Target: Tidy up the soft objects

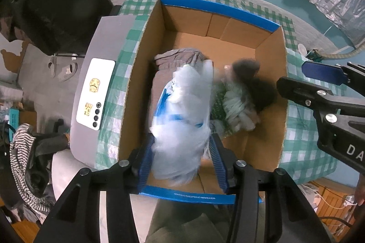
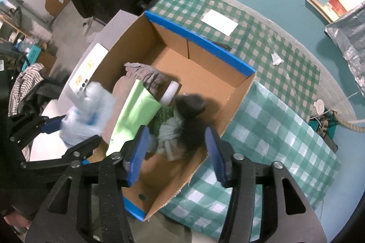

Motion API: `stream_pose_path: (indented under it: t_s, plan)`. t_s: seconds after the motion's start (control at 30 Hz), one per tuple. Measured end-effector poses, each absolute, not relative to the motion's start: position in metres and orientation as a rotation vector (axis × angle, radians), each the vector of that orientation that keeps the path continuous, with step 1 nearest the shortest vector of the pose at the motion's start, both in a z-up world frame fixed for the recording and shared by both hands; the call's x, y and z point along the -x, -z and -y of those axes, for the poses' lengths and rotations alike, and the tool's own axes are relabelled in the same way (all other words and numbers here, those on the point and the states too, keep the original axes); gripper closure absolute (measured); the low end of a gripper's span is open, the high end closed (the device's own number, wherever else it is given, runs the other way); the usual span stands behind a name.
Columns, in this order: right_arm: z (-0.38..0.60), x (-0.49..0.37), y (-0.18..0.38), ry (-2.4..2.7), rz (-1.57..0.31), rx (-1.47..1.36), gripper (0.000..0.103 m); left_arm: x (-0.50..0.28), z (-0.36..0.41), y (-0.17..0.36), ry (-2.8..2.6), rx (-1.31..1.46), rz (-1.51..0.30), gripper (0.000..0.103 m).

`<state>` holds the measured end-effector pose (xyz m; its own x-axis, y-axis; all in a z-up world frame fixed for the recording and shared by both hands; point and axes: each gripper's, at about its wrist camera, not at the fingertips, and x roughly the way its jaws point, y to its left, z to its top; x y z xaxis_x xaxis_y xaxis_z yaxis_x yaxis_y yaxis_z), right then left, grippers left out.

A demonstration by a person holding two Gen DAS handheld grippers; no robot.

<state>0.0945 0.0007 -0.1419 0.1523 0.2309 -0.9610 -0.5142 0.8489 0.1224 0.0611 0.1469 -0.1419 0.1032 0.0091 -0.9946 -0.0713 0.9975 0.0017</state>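
Two handheld grippers work over an open cardboard box (image 1: 269,87) with blue-taped rims, which sits on a green-and-white checked tablecloth (image 2: 280,128). At the lower centre of the left wrist view, the left gripper (image 1: 181,159) has its blue jaws closed on a crumpled, translucent white plastic bag with blue print (image 1: 182,119), blurred by motion; the bag hangs above the near half of the box. In the right wrist view that same bag appears at the left edge of the frame, over the box's left wall. The right gripper (image 2: 176,151), at the lower centre of its own view, has its jaws spread apart with nothing between them, hovering above the box's near right corner. Inside the box, a grey folded cloth (image 2: 146,75) lies toward the left, a pale green sheet (image 2: 134,115) leans across the middle, a white cylinder (image 2: 171,92) pokes out beside it, and a dark fuzzy item (image 2: 191,115) rests on a pale knotted bundle (image 2: 170,136) near the right wall. The far half of the box floor is bare brown cardboard. A white paper (image 2: 219,22) lies on the cloth beyond the box, at upper centre.
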Motion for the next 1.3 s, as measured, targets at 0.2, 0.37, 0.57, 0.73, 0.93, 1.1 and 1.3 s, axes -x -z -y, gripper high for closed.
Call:
stream_pose_path:
  t_s: [0.2,0.37,0.57,0.73,0.93,1.1,1.3]
  plan:
    - [0.014,-0.094,0.131,-0.514,-1.300,0.212,0.045,-0.062,-0.145,0.127,-0.046,0.071,-1.442,0.042]
    - [0.032,-0.092,0.116,-0.476,-1.280,0.160,0.040,-0.064,-0.135,0.107,-0.021,0.058,-1.400,0.034]
    - [0.058,-0.086,0.093,-0.409,-1.230,0.112,0.039,-0.066,-0.120,0.083,0.023,0.053,-1.346,0.031]
    - [0.082,-0.080,0.075,-0.345,-1.183,0.050,0.039,-0.070,-0.108,0.066,0.063,0.060,-1.295,0.030]
    - [0.106,-0.072,0.065,-0.277,-1.153,0.021,0.038,-0.074,-0.089,0.047,0.107,0.039,-1.236,0.030]
    - [0.125,-0.063,0.059,-0.234,-1.128,-0.020,0.038,-0.074,-0.074,0.038,0.141,-0.002,-1.212,0.030]
    - [0.142,-0.053,0.049,-0.182,-1.084,-0.034,0.038,-0.073,-0.060,0.031,0.155,-0.040,-1.187,0.026]
